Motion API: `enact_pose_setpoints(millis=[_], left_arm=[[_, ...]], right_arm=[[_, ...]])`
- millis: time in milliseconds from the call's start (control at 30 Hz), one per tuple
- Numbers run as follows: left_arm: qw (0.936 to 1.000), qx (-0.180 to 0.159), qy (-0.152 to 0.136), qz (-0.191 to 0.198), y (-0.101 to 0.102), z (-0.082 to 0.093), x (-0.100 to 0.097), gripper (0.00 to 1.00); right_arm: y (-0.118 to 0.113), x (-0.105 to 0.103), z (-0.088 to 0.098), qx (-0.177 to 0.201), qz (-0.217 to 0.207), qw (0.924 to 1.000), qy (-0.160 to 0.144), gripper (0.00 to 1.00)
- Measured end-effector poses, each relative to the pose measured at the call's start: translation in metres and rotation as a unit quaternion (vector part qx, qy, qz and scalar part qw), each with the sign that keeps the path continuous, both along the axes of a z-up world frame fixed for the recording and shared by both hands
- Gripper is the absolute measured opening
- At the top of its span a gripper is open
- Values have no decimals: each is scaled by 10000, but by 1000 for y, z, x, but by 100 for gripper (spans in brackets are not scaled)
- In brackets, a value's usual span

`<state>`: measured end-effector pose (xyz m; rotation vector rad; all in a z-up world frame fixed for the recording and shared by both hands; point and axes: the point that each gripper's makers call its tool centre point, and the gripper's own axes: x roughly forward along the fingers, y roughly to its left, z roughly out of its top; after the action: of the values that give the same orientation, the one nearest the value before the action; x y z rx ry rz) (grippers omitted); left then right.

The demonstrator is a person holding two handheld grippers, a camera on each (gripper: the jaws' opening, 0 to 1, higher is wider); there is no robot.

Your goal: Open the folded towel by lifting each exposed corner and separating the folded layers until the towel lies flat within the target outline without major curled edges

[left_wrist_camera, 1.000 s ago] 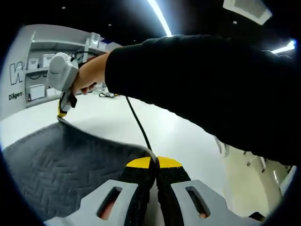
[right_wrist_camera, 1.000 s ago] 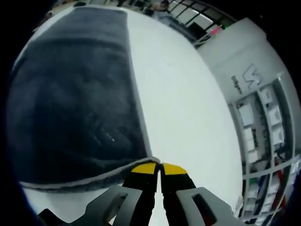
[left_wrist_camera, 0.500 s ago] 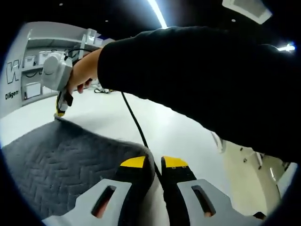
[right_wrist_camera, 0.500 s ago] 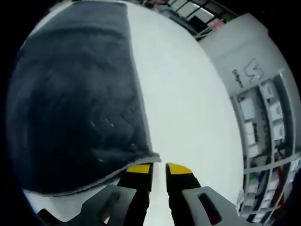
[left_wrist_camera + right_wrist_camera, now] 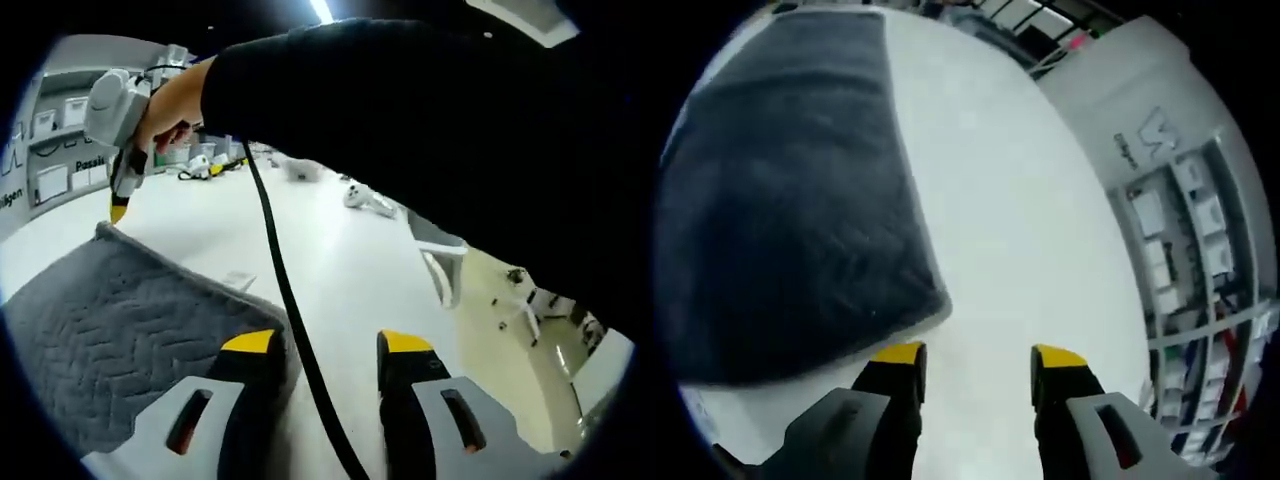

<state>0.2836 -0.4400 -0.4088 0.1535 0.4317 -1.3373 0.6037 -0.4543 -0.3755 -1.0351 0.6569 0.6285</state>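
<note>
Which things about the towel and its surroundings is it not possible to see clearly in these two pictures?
- Towel: its near part in the left gripper view is cut off by the picture's edge and hidden behind the left gripper.
- Target outline: no line can be made out on the white table in the right gripper view.
- Towel's texture: blurred in the right gripper view.
- Shelf items: too small to identify.
- Right gripper in the left gripper view: its fingers too small to judge.
</note>
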Motion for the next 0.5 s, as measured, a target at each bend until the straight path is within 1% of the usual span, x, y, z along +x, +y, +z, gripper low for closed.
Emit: enact_pose_setpoints(millis=[67,100,167,233,267,333,400,433,467,500], left_arm=[[9999,-46,132,-57,-1,1,-3,47],[9998,-57,160,-76,-1,2,-4,50],[9996,-143,232,-120,-1,4,-7,54],[9995,-187,197,-135,-2,5,-10,59],[9995,-207,156,-165,-1,6,-12,61],[9995,-226,128,-156,3,9,-11,62],[9996,-273,33,-69,7,15,-5,67],[9995,-277,-140,113,11,19,5,73],[9990,-260,-272,225,16,22,11,84],[9988,-297,-309,223,19,26,13,90]], right_arm=[[0,-2,-1,26,-7,10000,-4,51],[0,-3,-2,22,-20,10000,-20,52],[-6,-3,1,-87,-152,9998,-115,57],[-17,-2,7,-219,-408,9987,-228,62],[-20,-1,13,-253,-416,9982,-349,63],[-22,0,23,-168,-488,9974,-503,64],[-24,0,31,-44,-579,9964,-612,70],[-25,1,33,-20,-619,9960,-649,74],[-27,1,35,42,-735,9948,-703,81],[-30,1,36,124,-871,9935,-716,87]])
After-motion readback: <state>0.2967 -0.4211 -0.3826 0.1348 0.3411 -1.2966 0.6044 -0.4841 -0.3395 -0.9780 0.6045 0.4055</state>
